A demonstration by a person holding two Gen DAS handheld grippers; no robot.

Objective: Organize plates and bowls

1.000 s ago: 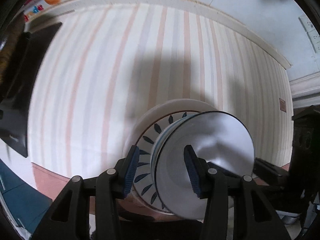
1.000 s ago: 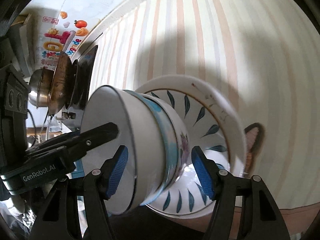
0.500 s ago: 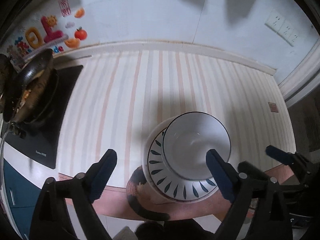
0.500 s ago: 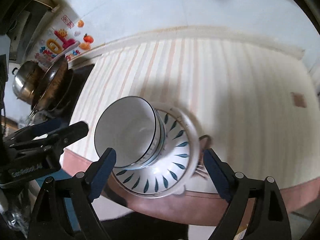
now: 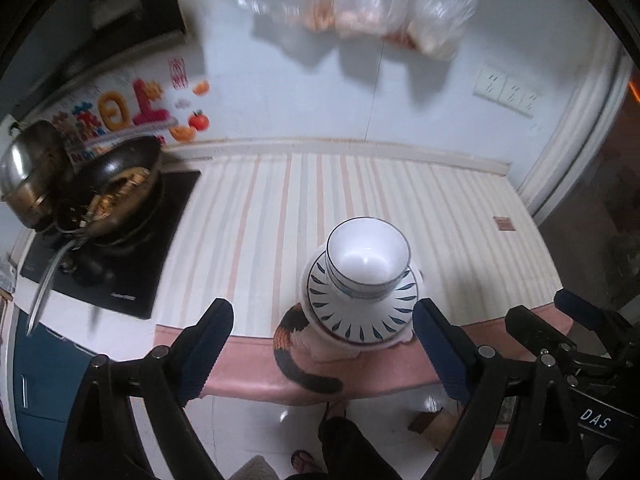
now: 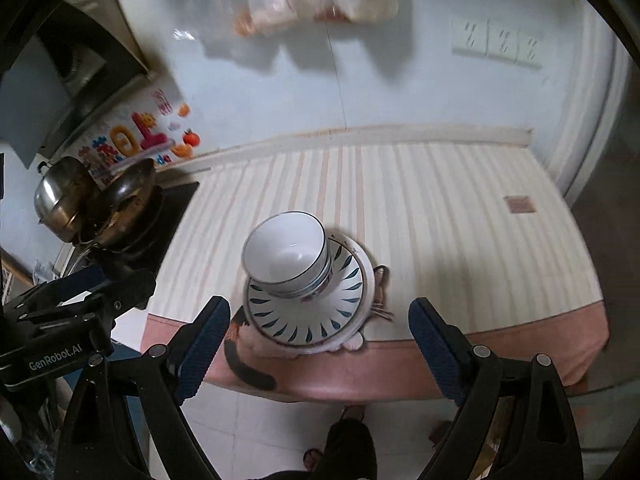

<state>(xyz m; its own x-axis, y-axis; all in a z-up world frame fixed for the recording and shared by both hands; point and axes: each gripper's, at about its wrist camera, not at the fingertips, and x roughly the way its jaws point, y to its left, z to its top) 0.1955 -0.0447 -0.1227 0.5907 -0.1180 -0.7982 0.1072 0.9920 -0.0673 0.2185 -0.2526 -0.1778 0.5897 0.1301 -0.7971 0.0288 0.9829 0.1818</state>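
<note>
Stacked white ceramic bowls with dark rims (image 5: 368,258) sit on a white leaf-patterned plate (image 5: 362,312) near the striped table (image 5: 260,216) front edge. Left claw (image 5: 324,346) and right claw (image 6: 320,346) both gape wide, empty. Glazed stack looks heavy, slippery, breakable; grip the plate rim.

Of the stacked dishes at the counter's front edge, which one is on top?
The white bowl with the thin dark rim is on top. It sits nested in another bowl with a blue band, and both rest on the leaf-patterned plate below.
</note>
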